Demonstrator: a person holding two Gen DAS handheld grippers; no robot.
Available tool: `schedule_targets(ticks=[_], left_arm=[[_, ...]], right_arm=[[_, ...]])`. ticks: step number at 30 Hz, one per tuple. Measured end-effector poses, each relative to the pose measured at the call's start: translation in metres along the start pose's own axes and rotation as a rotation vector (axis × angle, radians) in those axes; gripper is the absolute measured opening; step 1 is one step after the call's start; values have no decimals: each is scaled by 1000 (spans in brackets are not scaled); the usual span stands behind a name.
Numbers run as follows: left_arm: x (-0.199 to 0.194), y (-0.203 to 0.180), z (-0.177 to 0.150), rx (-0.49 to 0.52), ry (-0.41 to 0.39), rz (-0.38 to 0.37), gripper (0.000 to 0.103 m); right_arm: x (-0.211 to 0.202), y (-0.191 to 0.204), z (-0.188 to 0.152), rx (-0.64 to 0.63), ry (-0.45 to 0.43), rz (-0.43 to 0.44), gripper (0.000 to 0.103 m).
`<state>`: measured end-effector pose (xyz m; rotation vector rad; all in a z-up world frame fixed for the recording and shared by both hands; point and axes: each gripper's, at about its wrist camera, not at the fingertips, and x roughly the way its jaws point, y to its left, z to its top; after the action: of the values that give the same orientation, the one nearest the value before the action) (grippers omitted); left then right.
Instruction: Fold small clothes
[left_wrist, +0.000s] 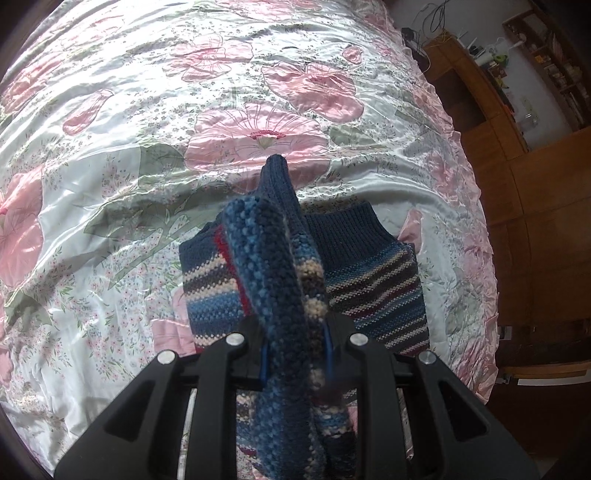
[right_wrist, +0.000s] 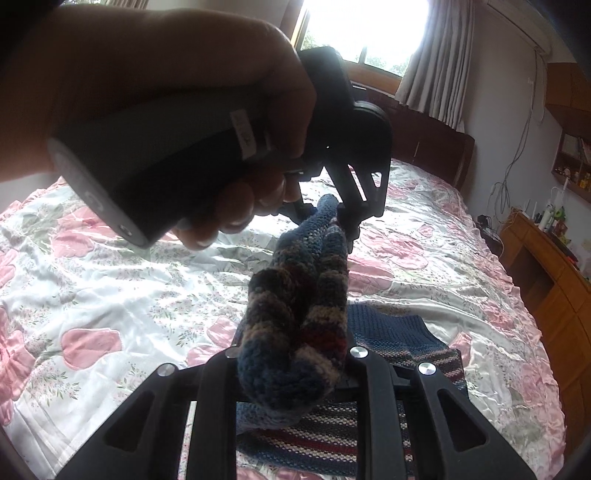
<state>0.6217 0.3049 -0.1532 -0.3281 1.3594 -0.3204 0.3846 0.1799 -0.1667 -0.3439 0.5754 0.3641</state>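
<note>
Your left claw (left_wrist: 295, 350) is clamped on a bunched fold of the striped knit sweater (left_wrist: 373, 280); the fold rises between the jaws to a navy ribbed tip. The rest of the sweater lies flat on the bed (left_wrist: 110, 221), just beyond the claw, navy ribbed hem up-frame, stripes of blue, cream and red below it. The bedspread is shiny white satin with big pink flowers, green leaves and a pink ruffled edge, wrinkled all over. Right of the bed in the left wrist view: a wooden cabinet (left_wrist: 535, 206) and shelves (left_wrist: 554, 66) crowded with small items, cables on the wall above.

Your right claw (right_wrist: 295, 365) also grips a thick bunch of the same sweater; the knit stretches up from its jaws to the left claw, seen from behind here with your hand (right_wrist: 177, 110) wrapped around its grey handle. The flat part of the sweater lies on the bed under and right of the right claw. Behind: a dark wooden headboard (right_wrist: 436, 147), a bright window (right_wrist: 365, 26) with grey curtains (right_wrist: 436, 66), a wooden cabinet along the right wall with bottles on top.
</note>
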Motion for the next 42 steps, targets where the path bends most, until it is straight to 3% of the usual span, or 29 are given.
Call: schedule_targets(ticks=[24, 42], left_arm=[[69, -101, 19, 80, 63, 60, 19], [121, -146, 16, 118, 102, 124, 19]], right_arm=[[1, -108, -44, 127, 32, -34, 21], [8, -156, -84, 211, 63, -25, 21]])
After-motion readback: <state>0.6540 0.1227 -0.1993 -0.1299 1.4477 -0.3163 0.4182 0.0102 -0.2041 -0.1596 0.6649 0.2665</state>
